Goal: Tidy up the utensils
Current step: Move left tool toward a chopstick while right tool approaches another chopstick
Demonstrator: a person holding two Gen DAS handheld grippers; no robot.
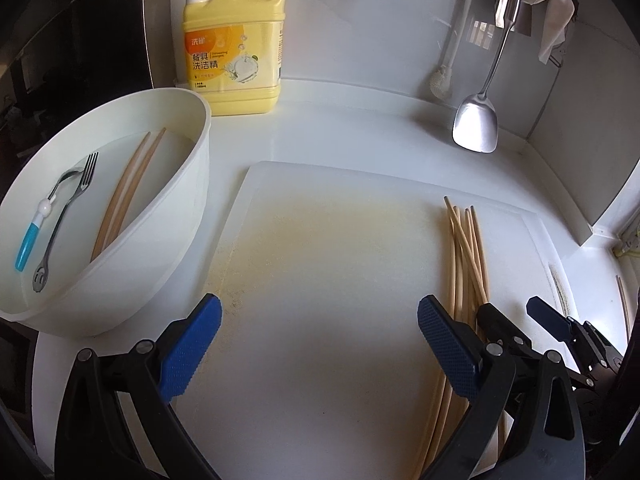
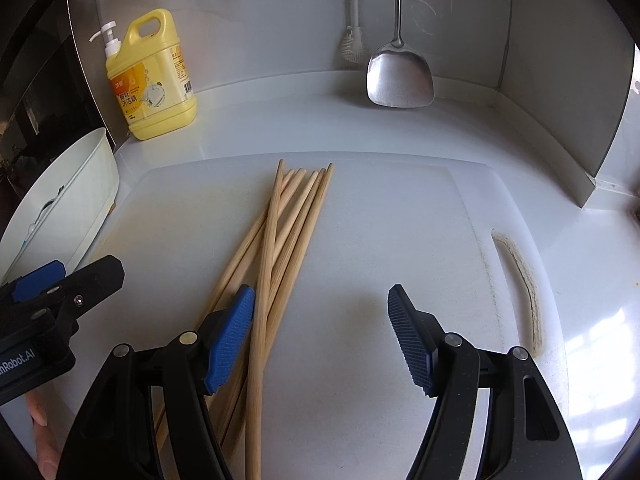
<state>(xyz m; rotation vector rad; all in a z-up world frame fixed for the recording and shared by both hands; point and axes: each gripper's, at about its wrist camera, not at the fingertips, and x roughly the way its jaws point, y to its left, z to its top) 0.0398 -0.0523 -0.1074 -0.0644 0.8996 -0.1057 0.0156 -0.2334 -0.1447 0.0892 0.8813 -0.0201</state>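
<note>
Several wooden chopsticks (image 2: 288, 240) lie in a loose bundle on the white cutting board (image 2: 380, 232); the left wrist view has the chopsticks (image 1: 466, 248) at the board's (image 1: 320, 260) right side. My right gripper (image 2: 320, 316) is open just above the board, its left finger beside the bundle, nothing between the pads. My left gripper (image 1: 320, 324) hangs open over the board's middle, empty. A white basin (image 1: 172, 216) at the left holds a fork (image 1: 82, 184), a spoon (image 1: 52, 232), a blue-handled tool (image 1: 30, 240) and two chopsticks (image 1: 128, 192).
A yellow dish-soap jug (image 1: 236, 44) stands at the back left. A steel spatula (image 2: 400, 76) and a white brush (image 2: 354, 40) hang against the back wall. A wall panel closes the right side. A person's fingers (image 2: 40, 420) show at the lower left.
</note>
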